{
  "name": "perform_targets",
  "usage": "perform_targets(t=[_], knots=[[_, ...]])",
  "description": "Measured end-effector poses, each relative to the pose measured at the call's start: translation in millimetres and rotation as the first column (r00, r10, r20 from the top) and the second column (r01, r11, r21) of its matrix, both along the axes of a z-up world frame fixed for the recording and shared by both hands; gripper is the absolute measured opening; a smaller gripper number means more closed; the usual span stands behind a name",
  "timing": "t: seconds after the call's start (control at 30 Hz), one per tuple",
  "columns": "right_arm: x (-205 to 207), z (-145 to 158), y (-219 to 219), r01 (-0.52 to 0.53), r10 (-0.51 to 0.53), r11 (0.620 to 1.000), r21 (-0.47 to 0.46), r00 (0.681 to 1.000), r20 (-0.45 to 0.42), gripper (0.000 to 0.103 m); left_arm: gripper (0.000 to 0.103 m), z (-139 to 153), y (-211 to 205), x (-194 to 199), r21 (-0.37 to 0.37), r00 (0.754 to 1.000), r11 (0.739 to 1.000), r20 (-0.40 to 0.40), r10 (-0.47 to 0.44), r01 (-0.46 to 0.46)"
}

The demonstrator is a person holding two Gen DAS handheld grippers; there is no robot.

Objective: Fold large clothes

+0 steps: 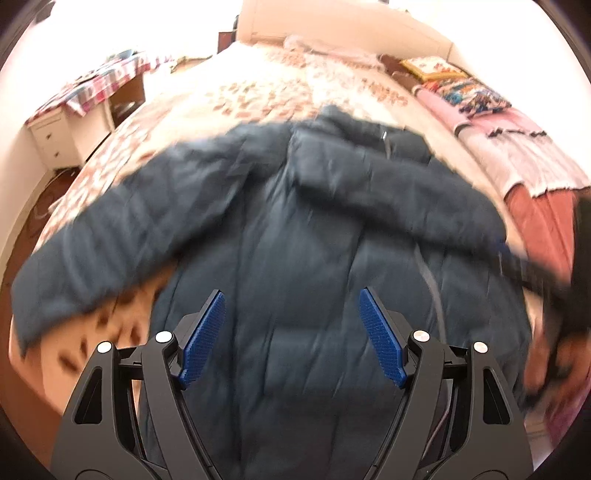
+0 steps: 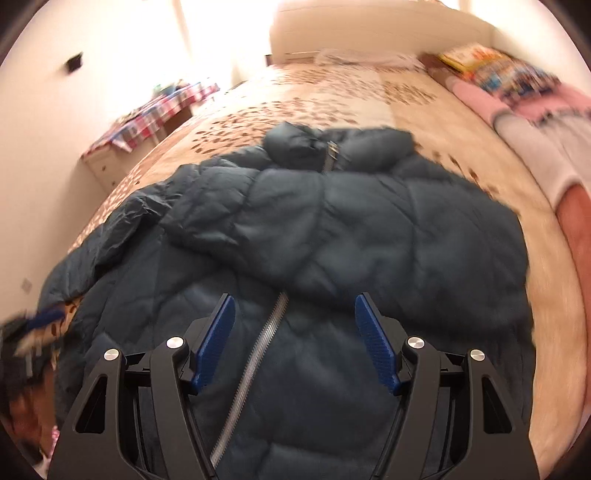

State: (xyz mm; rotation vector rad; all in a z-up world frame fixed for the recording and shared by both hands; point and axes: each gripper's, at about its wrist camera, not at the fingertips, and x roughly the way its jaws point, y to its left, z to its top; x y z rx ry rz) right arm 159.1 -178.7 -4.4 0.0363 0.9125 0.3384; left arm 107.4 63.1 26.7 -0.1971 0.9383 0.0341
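Both tongs angled steeply down over the bed point(image 2: 461, 155), nothing between either pair of pads.

Left tongs point(image 1: 291, 332): jaws wide, blue pads point(image 1: 203, 339) clear of the fabric, hanging over the lower body of the jacket point(image 1: 295, 240). Right tongs point(image 2: 293, 341): jaws wide too, empty, over the jacket front with the zipper point(image 2: 255, 369) running diagonally between the pads (not touching them, as far as the blur allows).

Jacket: dark blue puffer, spread across the floral bedspread, collar end away from the person. In the left wrist view one sleeve point(image 1: 110, 229) reaches out to the left over the bedspread. In the right wrist view an upper flap lies folded across the chest, covering the upper run of the zipper.

Each view catches the other tongs at its edge: blurred dark shape with a hand point(image 1: 554, 354) at right of the left view, blurred shape at lower left of the right view.

Around: headboard point(image 2: 369, 33) at the far end; stack of folded textiles point(image 1: 509, 140) along the bed's right edge (pink, patterned, rust-red); white drawer unit point(image 1: 62, 136) beside the bed on the left, under a checked cloth point(image 2: 155, 114). Nothing lies on top of the jacket.
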Motion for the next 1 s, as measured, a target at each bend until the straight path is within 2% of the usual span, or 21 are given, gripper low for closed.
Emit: perform_targets(t=[0.17, 0.3, 0.37, 0.4, 0.43, 0.47, 0.5, 0.53, 0.6, 0.67, 0.77, 0.87, 0.9, 0.93, 1.0], knots=[[-25.0, -12.3, -44.4, 0.093, -0.089, 0.994, 0.055, 0.994, -0.061, 0.067, 0.076, -1.8, -3.8, 73.9, -0.026, 1.000, 0.999, -0.015, 0.026, -0.026], [-40.5, -15.4, -74.5, 0.145, -0.142, 0.988, 0.049, 0.988, -0.066, 0.067, 0.076, -27.7, 0.2, 128.6, -0.049, 0.990, 0.993, -0.101, 0.098, -0.104], [-45.1, -17.1, -85.1, 0.165, -0.162, 0.985, 0.042, 0.985, -0.064, 0.067, 0.075, -42.1, 3.3, 147.2, -0.112, 0.983, 0.985, -0.146, 0.116, -0.133], [-46.7, -18.1, -89.6, 0.175, -0.172, 0.984, 0.041, 0.983, -0.065, 0.067, 0.068, -47.9, 3.3, 150.8, -0.122, 0.980, 0.982, -0.157, 0.125, -0.145], [-48.0, -19.3, -94.1, 0.185, -0.182, 0.982, 0.042, 0.981, -0.067, 0.067, 0.048, -53.2, 3.3, 155.6, -0.127, 0.976, 0.979, -0.167, 0.140, -0.162], [-48.6, -20.8, -98.8, 0.197, -0.193, 0.979, 0.046, 0.979, -0.070, 0.067, 0.038, -57.0, 1.9, 158.0, -0.122, 0.973, 0.978, -0.176, 0.147, -0.170], [-48.3, -22.6, -102.5, 0.207, -0.203, 0.977, 0.051, 0.976, -0.075, 0.067, 0.018, -59.0, 0.6, 162.1, -0.136, 0.974, 0.977, -0.183, 0.136, -0.163], [-47.9, -23.7, -104.8, 0.213, -0.209, 0.976, 0.053, 0.975, -0.078, 0.067, 0.014, -57.3, -0.2, 161.6, -0.143, 0.975, 0.976, -0.175, 0.139, -0.165], [-46.3, -25.5, -107.5, 0.221, -0.216, 0.973, 0.063, 0.973, -0.082, 0.067, 0.011, -47.0, 1.5, 157.3, -0.143, 0.980, 0.975, -0.129, 0.150, -0.168], [-45.4, -26.3, -106.5, 0.214, -0.209, 0.975, 0.065, 0.974, -0.082, 0.067, 0.011, -41.3, 4.6, 155.2, -0.129, 0.982, 0.976, -0.100, 0.163, -0.176], [-44.5, -31.5, -102.4, 0.203, -0.197, 0.977, 0.059, 0.976, -0.093, 0.067, 0.013, -58.2, 0.0, 162.6, -0.067, 0.977, 0.987, -0.164, 0.136, -0.148], [-47.3, -30.6, -97.0, 0.188, -0.182, 0.980, 0.064, 0.978, -0.098, 0.067, 0.022, -60.5, -3.4, 161.6, -0.028, 0.979, 0.992, -0.168, 0.117, -0.124], [-48.7, -28.9, -94.8, 0.180, -0.175, 0.982, 0.058, 0.980, -0.092, 0.067, 0.030, -58.1, -2.6, 159.3, -0.037, 0.978, 0.991, -0.168, 0.121, -0.129], [-50.2, -26.7, -92.1, 0.173, -0.168, 0.984, 0.050, 0.982, -0.086, 0.067, 0.045, -56.1, -1.3, 156.9, -0.050, 0.978, 0.990, -0.170, 0.125, -0.135], [-52.7, -22.0, -86.9, 0.159, -0.156, 0.987, 0.035, 0.985, -0.073, 0.067, 0.058, -48.8, 3.5, 146.4, -0.077, 0.975, 0.983, -0.165, 0.152, -0.166]])
